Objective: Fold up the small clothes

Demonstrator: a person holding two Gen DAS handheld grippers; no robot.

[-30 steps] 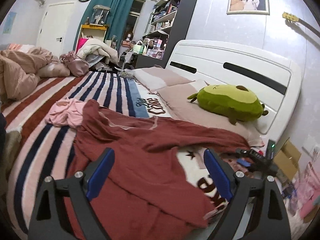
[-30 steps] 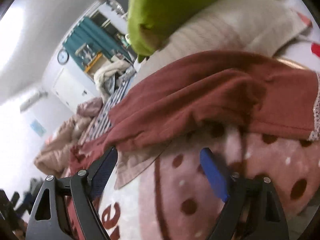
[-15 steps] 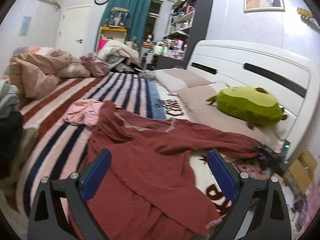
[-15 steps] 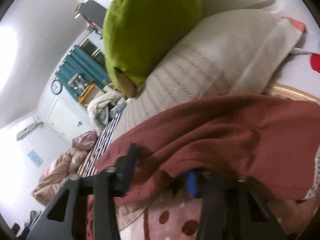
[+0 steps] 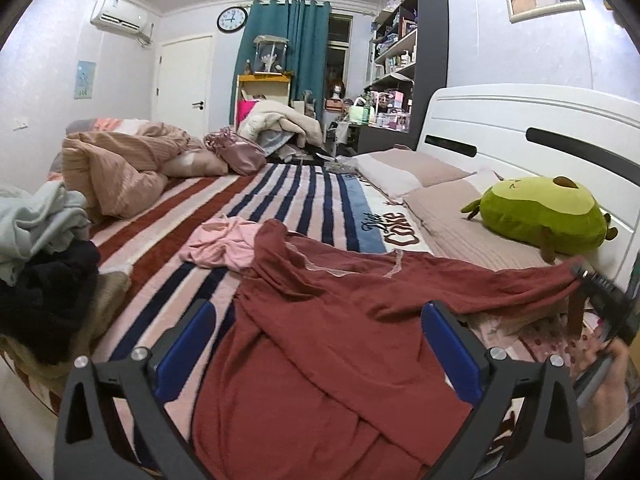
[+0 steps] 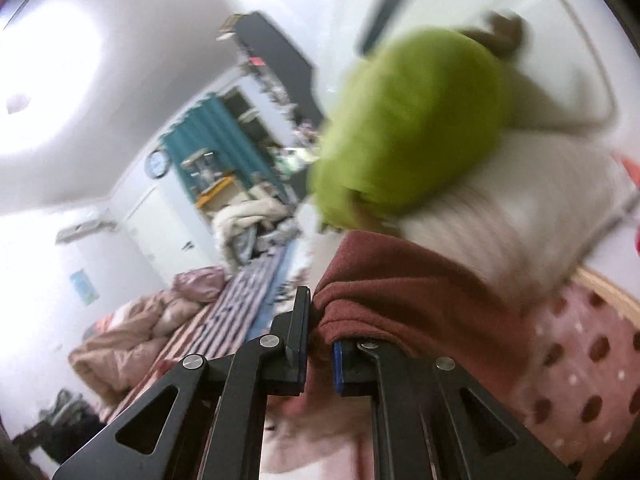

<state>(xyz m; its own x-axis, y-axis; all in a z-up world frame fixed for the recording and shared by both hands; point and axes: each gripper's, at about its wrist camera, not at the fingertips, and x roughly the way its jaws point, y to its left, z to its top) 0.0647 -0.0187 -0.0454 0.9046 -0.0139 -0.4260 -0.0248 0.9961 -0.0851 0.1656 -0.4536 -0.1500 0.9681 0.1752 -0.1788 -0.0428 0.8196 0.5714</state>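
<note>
A dark red garment [image 5: 320, 320] lies spread on the striped bed cover [image 5: 288, 196]. My left gripper [image 5: 316, 348] is open and empty, hovering above the garment's lower part. My right gripper [image 6: 320, 344] is shut on the red garment's sleeve end [image 6: 400, 292] and lifts it near the pillow; it also shows in the left wrist view [image 5: 600, 296] at the far right, pulling the sleeve taut. A pink garment [image 5: 224, 246] lies crumpled beside the red one.
A green plush toy [image 5: 544, 216] sits on the pillows [image 5: 440, 204] by the white headboard [image 5: 520, 132]. A pile of clothes [image 5: 40, 248] lies at the left edge. A rumpled pink duvet [image 5: 120, 168] fills the far left of the bed.
My right gripper closed on the red sleeve end and lifted it. My left gripper rose and drew back, staying open.
</note>
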